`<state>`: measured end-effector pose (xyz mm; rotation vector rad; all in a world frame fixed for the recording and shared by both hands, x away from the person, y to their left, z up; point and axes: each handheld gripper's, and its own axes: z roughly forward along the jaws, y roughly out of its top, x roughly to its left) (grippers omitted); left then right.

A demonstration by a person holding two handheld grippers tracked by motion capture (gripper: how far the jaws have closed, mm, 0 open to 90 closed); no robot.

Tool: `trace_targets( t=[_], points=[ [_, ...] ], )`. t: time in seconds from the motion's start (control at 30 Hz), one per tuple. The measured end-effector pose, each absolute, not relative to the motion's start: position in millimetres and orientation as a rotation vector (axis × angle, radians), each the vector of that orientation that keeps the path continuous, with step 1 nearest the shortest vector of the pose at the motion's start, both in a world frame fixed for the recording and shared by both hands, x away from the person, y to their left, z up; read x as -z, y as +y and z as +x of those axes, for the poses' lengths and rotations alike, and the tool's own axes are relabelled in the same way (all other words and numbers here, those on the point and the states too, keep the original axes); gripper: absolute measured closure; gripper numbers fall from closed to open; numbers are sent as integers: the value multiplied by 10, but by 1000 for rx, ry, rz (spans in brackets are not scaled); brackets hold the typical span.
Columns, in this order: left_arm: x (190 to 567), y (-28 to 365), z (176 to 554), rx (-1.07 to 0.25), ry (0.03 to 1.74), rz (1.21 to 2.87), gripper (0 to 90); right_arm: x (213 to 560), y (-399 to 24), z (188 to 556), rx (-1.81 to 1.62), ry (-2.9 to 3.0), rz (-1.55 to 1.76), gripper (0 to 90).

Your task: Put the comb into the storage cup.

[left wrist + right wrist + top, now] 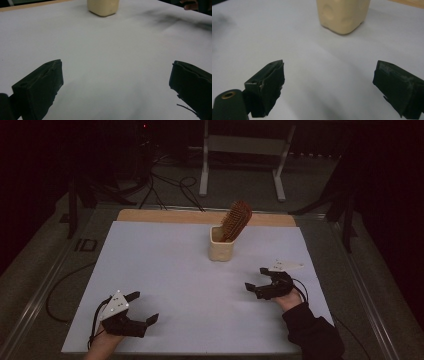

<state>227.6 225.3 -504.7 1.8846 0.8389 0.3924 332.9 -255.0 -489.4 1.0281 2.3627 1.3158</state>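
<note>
A cream square cup (221,246) stands upright toward the back middle of the white sheet (165,270). A brown hairbrush (236,220) leans in it, bristle head up and tilted right. My left gripper (142,306) rests near the front left of the sheet, open and empty. Its own view has the cup (102,7) far ahead, between wide-spread jaws. My right gripper (256,279) sits at the right, a short way in front of the cup, open with nothing held. The cup's base (342,15) looms close ahead in the right gripper view.
The sheet lies on a wooden tabletop (205,217) whose back edge shows as a tan strip. A metal frame (245,155) and cables (167,187) lie on the dark floor behind. A dark sleeve (315,335) enters at bottom right.
</note>
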Motion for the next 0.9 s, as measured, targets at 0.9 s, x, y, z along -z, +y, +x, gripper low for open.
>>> trace_targets(
  t=[0.9],
  points=[
    [5048, 2258, 2270, -397, 831, 1885, 0, 5113, -2804, 2704, -1193, 2332, 891, 95]
  ],
)
